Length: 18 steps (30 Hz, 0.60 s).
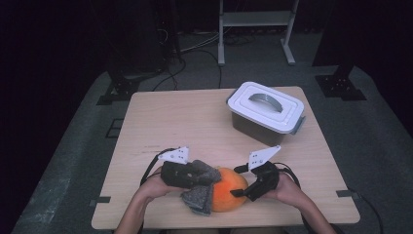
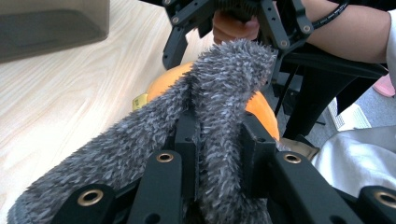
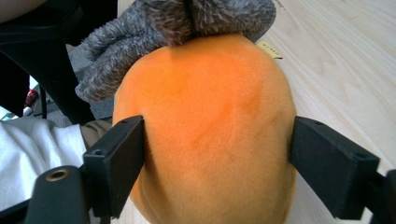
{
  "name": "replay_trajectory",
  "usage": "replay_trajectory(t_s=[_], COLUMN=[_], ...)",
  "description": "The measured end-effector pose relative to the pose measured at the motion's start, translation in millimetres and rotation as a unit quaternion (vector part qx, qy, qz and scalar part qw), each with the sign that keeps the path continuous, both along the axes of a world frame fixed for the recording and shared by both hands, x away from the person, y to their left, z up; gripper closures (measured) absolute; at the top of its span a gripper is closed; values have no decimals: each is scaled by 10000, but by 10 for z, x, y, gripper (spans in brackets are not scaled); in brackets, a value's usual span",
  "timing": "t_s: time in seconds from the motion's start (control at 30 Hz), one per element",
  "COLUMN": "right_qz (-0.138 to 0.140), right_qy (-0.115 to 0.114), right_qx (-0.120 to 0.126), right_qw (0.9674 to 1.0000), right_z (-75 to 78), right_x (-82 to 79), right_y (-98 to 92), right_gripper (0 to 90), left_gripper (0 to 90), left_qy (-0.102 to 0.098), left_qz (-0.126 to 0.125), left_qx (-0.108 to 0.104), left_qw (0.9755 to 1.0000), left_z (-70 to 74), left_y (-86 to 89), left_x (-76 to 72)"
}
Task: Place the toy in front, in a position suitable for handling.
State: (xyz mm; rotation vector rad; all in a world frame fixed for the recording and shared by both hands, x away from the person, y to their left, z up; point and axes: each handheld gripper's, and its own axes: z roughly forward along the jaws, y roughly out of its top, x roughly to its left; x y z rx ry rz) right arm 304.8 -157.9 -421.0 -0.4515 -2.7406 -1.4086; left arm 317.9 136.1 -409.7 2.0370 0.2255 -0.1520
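The orange plush toy (image 1: pixel 228 194) lies at the near edge of the table (image 1: pixel 195 122), well apart from the lidded white box (image 1: pixel 265 112) at the far right. It is rounded and velvety, bright orange — with a shaggy grey fur part (image 2: pixel 219 93) draped over its left end. The left gripper (image 1: pixel 197 174) is clamped on that grey fur. The right gripper (image 1: pixel 238 181) straddles the orange body — jaws spread wide, the left touching its flank, the right just clear.
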Motion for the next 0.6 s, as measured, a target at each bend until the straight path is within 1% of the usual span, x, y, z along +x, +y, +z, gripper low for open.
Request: replay_trajectory(t_s=[0.07,0.1,0.13,0.17,0.2,0.23,0.27,0.3,0.33,0.37,0.4,0.43,0.5,0.53,0.57,0.6], right_qz=[-37,-67,-79,-81,-77,-95,-107,-171,-233,-279,-331,-344,-270,-258,-240,-219], right_qy=[41,38,-38,-225,-348,-568,-640,-812,-1000,-1162,-1296,-1357,-1354,-1339,-1318,-1315], right_qx=[0,-21,-37,-54,-71,-94,-86,-90,-100,-125,-127,-152,-203,-203,-214,-228], right_qw=[10000,10000,10000,9997,9993,9983,9979,9965,9947,9928,9909,9900,9902,9905,9908,9908], right_z=[-24,-39,-36,-13,6,46,57,81,104,126,140,136,99,86,82,79], right_x=[-1,-4,-13,-38,-55,-78,-85,-95,-108,-122,-135,-136,-140,-142,-138,-135], right_y=[24,36,38,34,32,35,40,49,59,71,89,104,133,134,127,119], right_gripper=[182,270,327,411,451,488,495,501,504,504,504,502,499,498,498,498], left_gripper=[722,722,722,722,723,722,722,722,722,722,722,722,722,721,722,722], left_qy=[-39,-50,-89,-124,-176,-203,-271,-365,-404,-472,-508,-514,-502,-423,-386,-307], left_qz=[13,38,54,59,120,132,189,266,331,341,350,328,292,270,255,281], left_qx=[41,42,42,46,23,16,-2,-31,-89,-158,-179,-162,-53,-52,-53,-44], left_qw=[10000,10000,9999,9999,9998,9997,9995,9990,9986,9982,9979,9980,9983,9987,9989,9991], left_z=[5,8,23,35,68,82,110,140,168,199,218,223,186,155,132,95], left_y=[-13,-18,-18,-14,-5,-1,6,11,13,10,2,-15,-50,-52,-47,-24], left_x=[0,-1,1,5,5,6,4,2,-4,-10,-18,-24,-29,-21,-7,17])
